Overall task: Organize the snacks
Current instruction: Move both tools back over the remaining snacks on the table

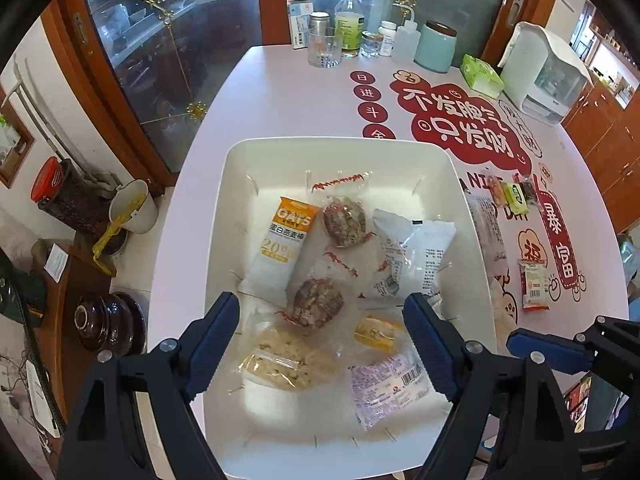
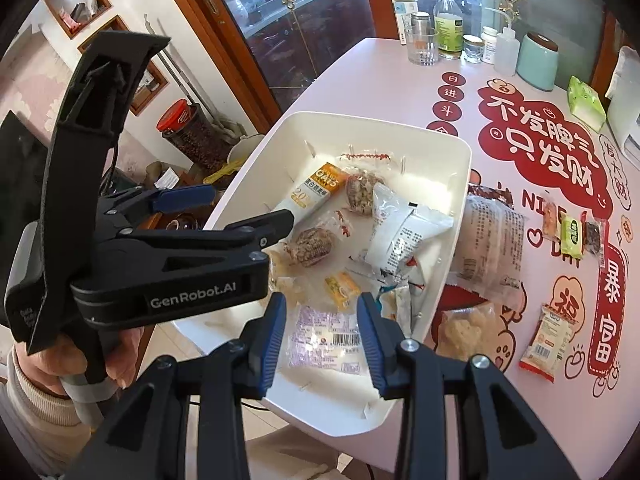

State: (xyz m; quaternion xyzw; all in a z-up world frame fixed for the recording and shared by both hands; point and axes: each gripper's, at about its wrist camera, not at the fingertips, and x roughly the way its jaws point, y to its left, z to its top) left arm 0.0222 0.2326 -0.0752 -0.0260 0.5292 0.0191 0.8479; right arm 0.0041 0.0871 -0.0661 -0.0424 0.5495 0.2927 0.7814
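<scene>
The snacks I am organizing lie mostly inside the white bin [image 1: 460, 184], which sits at the near edge of the worktop [image 1: 280, 92] so that both of my hands reach it from above. Collected in it are an oat bar [image 1: 280, 240], two clear-wrapped nut cakes [image 1: 344, 220], a white pouch [image 1: 412, 252], a crumbly rice cake [image 1: 280, 364], a small yellow sweet [image 1: 376, 334] and a lilac barcode packet [image 1: 390, 384].

My left hand-held gripper [image 1: 320, 344] hangs over the bin with its jaws spread wide and nothing between the pads, consistent with an item released into the bin. My right hand-held gripper [image 2: 322, 340] points down at the bin's near corner, jaws parted only a little and clamping nothing; the lilac packet lies beneath them, not between them.

Snacks not yet collected lie on the worktop to the right of the bin: a large printed bag [image 2: 486, 248] just beside its wall, three small sweets [image 2: 572, 232] farther out, and a red-edged packet [image 2: 546, 342], possibly crackers.

The worktop carries a pink cover with red printed characters. Bottles, a glass [image 1: 324, 48], a teal jar [image 1: 436, 46] and a tissue pack [image 1: 480, 74] line its far edge. Glazed wooden cabinets stand behind.
</scene>
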